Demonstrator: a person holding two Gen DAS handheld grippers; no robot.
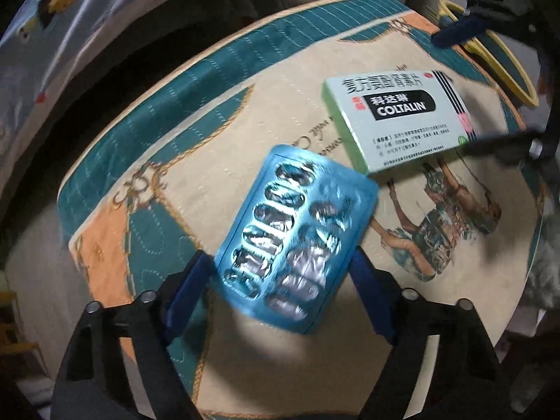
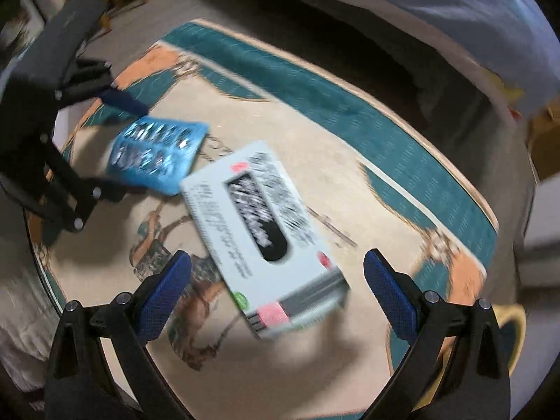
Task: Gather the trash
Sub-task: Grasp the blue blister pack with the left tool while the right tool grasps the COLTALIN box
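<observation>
A blue blister pack point(image 1: 294, 238) sits tilted between the blue pads of my left gripper point(image 1: 278, 253), which press on its two long edges. From the right wrist the same pack point(image 2: 157, 154) shows with the left gripper point(image 2: 138, 147) around it. A white and green Coltalin medicine box point(image 1: 399, 119) lies flat on the patterned tablecloth point(image 1: 210, 147), just beyond the pack. My right gripper point(image 2: 276, 255) points down over that box point(image 2: 266, 238), jaws wide, with a gap on each side between pad and box.
The round table wears a teal, orange and beige cloth point(image 2: 350, 161). A yellow-rimmed object point(image 1: 507, 70) stands past the table's far right edge. Grey-blue bedding point(image 1: 87, 17) lies beyond the table, with a dark gap between them.
</observation>
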